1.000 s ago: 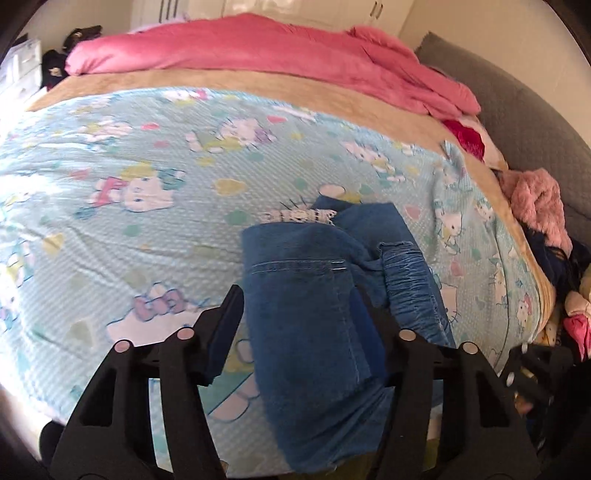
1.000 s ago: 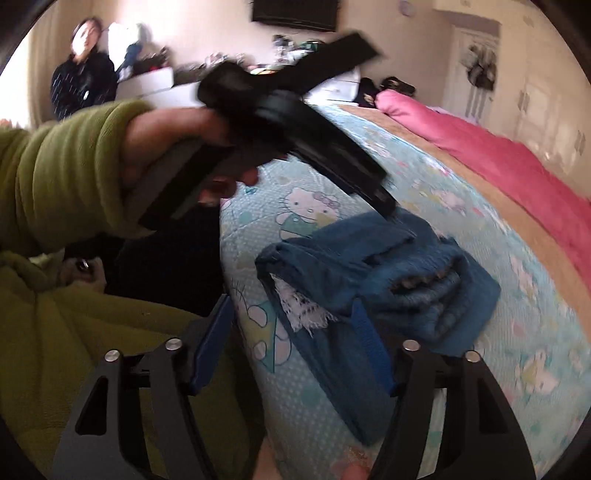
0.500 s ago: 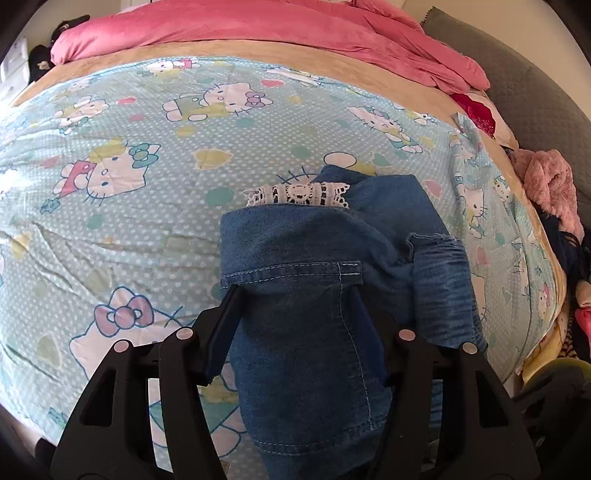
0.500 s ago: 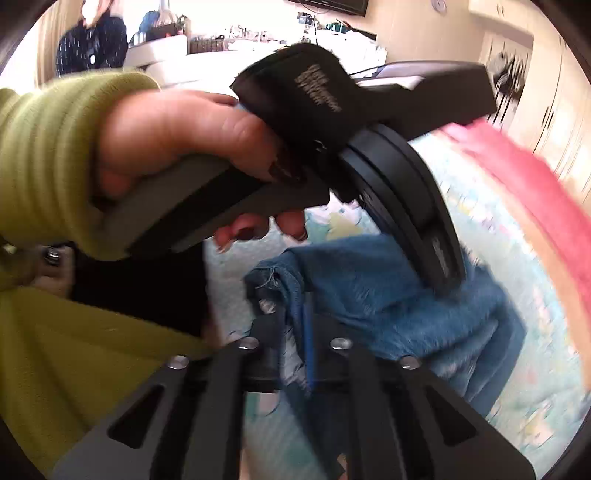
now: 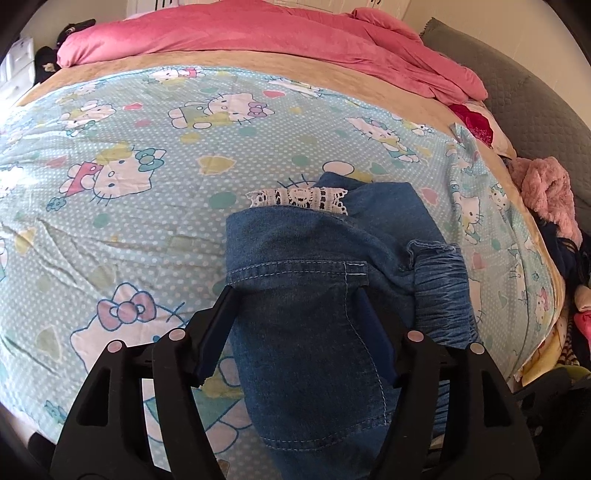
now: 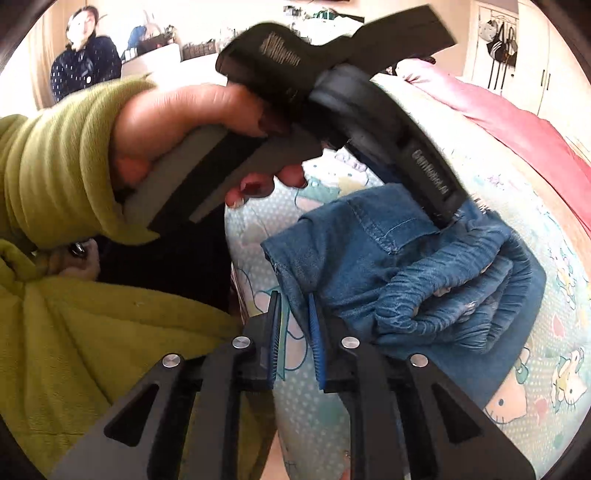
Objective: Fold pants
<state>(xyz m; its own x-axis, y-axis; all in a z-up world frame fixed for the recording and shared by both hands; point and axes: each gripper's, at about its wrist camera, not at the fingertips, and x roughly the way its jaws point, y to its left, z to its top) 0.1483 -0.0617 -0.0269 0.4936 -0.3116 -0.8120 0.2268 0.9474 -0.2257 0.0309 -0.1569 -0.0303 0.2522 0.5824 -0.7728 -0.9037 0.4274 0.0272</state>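
Note:
Blue denim pants (image 5: 314, 295) lie folded in a bundle on the cartoon-cat bed sheet (image 5: 147, 221), with a white lace trim (image 5: 299, 197) peeking out at the far edge. My left gripper (image 5: 295, 306) straddles the top fold and its jaws are opening, the denim lying loose between the pads. In the right wrist view a hand in a green sleeve (image 6: 55, 166) holds that left gripper (image 6: 447, 218), tips down on the pants (image 6: 406, 266). My right gripper (image 6: 295, 306) sits at the bundle's near corner. Its jaws are opening a narrow gap, and the denim edge hangs just at the tips.
A pink duvet (image 5: 258, 33) is heaped at the far side of the bed. A grey cushion (image 5: 535, 110) and a fluffy pink garment (image 5: 546, 192) lie to the right. A green garment (image 6: 92, 350) fills the near left, and a person (image 6: 85, 62) stands in the background.
The right gripper went from wide to fully shut at the denim corner, then parted slightly. The left gripper sank closer to the fold and its jaws spread a little.

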